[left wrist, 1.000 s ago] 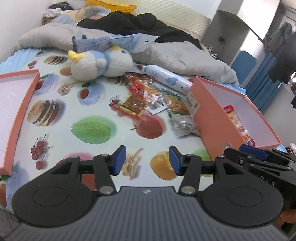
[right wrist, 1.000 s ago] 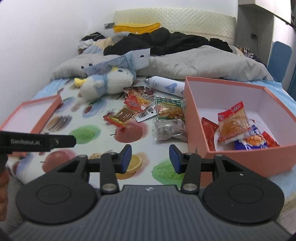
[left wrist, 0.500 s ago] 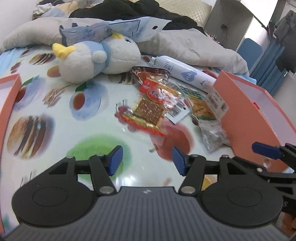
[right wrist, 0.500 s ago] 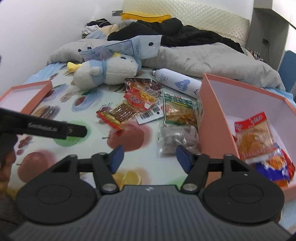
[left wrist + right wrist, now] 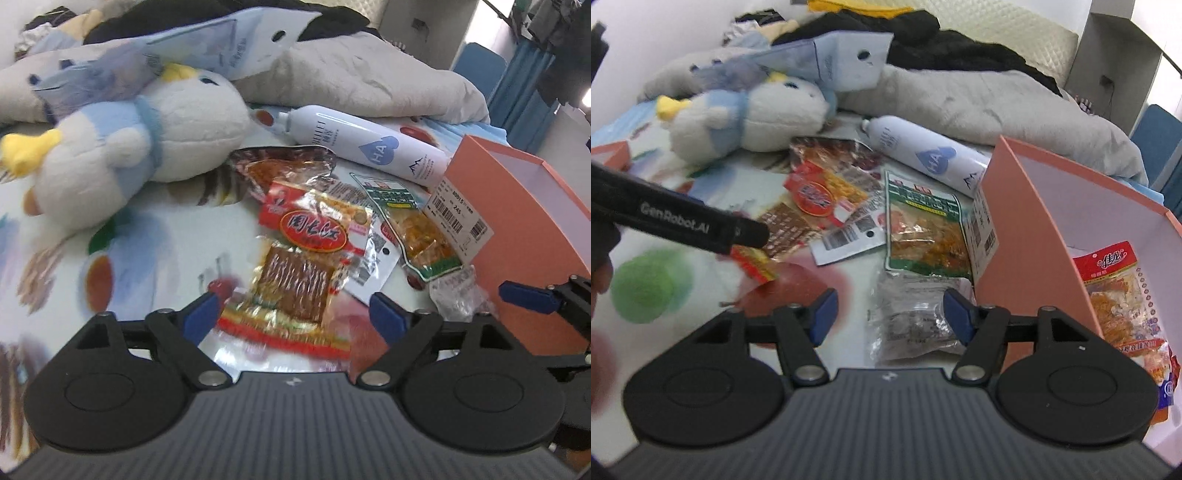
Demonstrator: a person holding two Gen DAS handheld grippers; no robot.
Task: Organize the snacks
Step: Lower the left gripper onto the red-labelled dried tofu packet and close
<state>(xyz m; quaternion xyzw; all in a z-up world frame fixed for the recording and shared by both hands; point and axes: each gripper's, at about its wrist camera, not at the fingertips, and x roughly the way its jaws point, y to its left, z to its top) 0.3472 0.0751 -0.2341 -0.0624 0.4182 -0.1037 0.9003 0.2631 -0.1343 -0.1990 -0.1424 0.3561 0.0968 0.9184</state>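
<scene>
Snack packets lie in a heap on the fruit-print sheet. My left gripper [image 5: 294, 317] hovers low over a packet of brown strips [image 5: 295, 291]; its jaws are opening and the pads touch nothing. Behind that packet lies a red packet with an oval label [image 5: 314, 229]. A green packet [image 5: 927, 229] leans by the salmon box [image 5: 1034, 236]. My right gripper [image 5: 890, 314] is open just above a clear crinkly packet [image 5: 908, 321], which sits partly between the fingers, untouched. Inside the box lies a red and orange packet [image 5: 1115, 295].
A white and blue plush toy [image 5: 140, 147] and a white spray bottle [image 5: 369, 144] lie behind the snacks. A grey duvet [image 5: 369, 74] rises beyond them. The left gripper's black finger [image 5: 683, 221] crosses the right wrist view. A salmon lid [image 5: 609, 151] lies at far left.
Both grippers have moved forward and down toward the snack heap. The left jaws have spread much wider. The right jaws widened earlier and have held since.
</scene>
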